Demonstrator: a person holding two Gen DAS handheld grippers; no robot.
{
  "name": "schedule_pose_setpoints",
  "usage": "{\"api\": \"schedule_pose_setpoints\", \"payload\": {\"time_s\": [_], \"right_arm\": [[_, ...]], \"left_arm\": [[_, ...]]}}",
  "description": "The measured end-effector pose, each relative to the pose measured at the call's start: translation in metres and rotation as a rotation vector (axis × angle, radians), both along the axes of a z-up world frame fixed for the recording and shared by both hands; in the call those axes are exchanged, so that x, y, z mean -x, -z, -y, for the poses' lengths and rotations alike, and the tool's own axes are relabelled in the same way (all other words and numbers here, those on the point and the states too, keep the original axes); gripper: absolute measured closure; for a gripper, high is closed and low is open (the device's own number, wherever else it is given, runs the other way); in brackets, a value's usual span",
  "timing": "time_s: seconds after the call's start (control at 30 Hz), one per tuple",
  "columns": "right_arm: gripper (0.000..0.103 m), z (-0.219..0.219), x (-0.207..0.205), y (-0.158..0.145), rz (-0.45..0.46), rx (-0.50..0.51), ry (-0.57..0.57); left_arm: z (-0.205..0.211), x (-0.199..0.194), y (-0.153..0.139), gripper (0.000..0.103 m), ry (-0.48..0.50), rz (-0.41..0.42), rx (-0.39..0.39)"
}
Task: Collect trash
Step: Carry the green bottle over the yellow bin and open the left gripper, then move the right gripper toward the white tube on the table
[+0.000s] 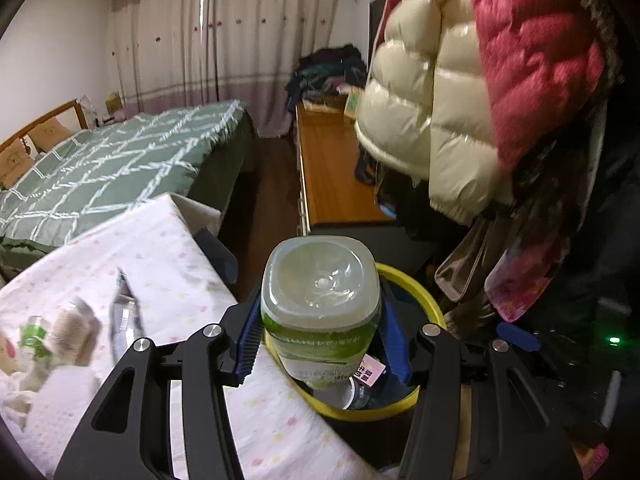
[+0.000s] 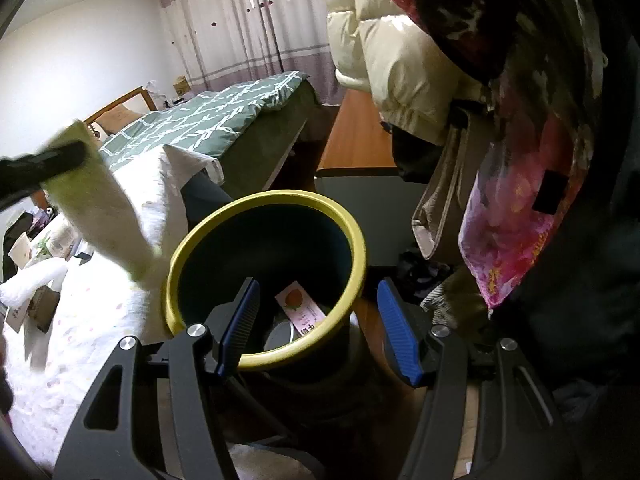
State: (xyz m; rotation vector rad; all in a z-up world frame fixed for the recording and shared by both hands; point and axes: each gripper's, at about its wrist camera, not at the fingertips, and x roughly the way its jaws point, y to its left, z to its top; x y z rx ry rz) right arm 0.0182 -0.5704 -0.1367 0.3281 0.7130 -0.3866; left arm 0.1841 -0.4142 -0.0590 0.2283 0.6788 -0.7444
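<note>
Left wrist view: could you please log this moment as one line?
left gripper: shut on plastic bottle | position: over yellow-rimmed bin | right gripper: open, empty

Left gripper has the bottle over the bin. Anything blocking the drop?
Nothing visible. The left gripper holds the bottle over the yellow-rimmed bin, whose mouth is open; only a carton lies at the bottom.

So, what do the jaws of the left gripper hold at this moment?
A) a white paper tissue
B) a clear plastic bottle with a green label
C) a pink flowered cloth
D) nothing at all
B: in the left wrist view the left gripper is shut on the clear plastic bottle with a green label, its base toward the camera, in front of the yellow-rimmed dark waste bin.
</note>
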Motion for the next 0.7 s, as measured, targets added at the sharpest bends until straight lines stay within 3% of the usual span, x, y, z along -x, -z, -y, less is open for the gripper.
{"api": "schedule_pose_setpoints", "payload": {"time_s": [0.2, 0.27, 0.3, 0.53, 0.7], "right_arm": [[0.045, 0.005, 0.000, 0.006, -0.013, -0.012, 0.008], [0.044, 0.006, 0.000, 0.006, -0.015, -0.014, 0.009], [0.044, 0.006, -0.001, 0.007, -0.016, -0.014, 0.010], [0.044, 0.002, -0.001, 0.006, -0.013, -0.011, 0.002], [0.044, -0.011, -0.007, 0.004, -0.024, 0.000, -0.030]], "left_arm": [[0.031, -0.013, 0.034, 0.051, -0.001, -0.046, -0.063], [0.032, -0.014, 0.038, 0.033, -0.012, -0.051, -0.066], [0.029, -0.012, 0.037, 0.025, -0.023, -0.032, -0.057], [0.003, 0.005, 0.019, 0.024, -0.024, 0.004, -0.049], [-0.054, 0.027, -0.003, 0.018, -0.074, 0.040, -0.021]]}}
